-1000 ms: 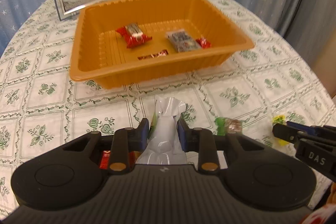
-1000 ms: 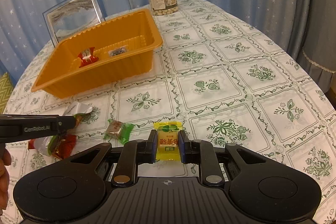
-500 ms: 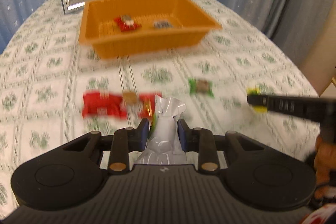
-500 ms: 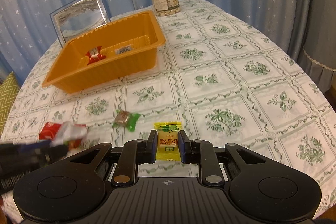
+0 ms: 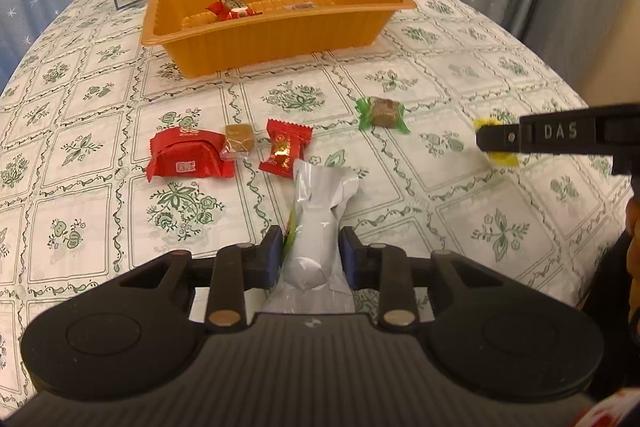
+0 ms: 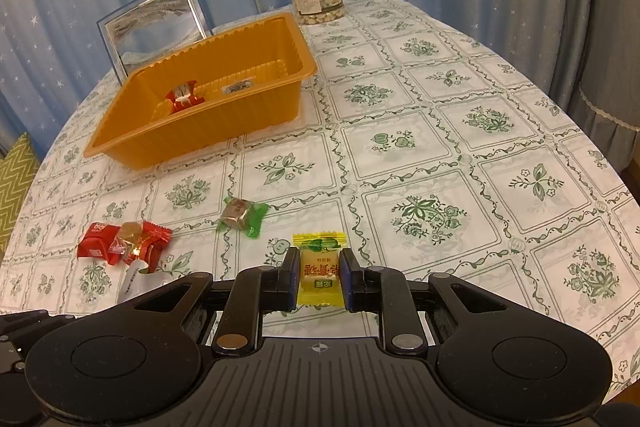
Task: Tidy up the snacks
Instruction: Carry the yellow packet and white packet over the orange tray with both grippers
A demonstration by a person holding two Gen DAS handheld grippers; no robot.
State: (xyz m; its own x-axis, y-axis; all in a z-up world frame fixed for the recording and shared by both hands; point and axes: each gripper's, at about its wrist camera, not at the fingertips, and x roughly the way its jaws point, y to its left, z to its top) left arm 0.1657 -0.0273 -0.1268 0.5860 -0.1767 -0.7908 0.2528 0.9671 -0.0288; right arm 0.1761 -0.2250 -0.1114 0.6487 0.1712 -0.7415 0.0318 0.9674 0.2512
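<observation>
White packet clamped in left tongs, yellow candy pinched in right tongs (orange tray beyond)

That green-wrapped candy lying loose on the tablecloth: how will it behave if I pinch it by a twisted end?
The green-wrapped candy probably has a firm block in the middle, since a squarish brown piece shows through. Its flared green ends look like thin film, so a pinch there would likely let the candy dangle or slip. It looks light and flat-sided, unlikely to roll.
</observation>
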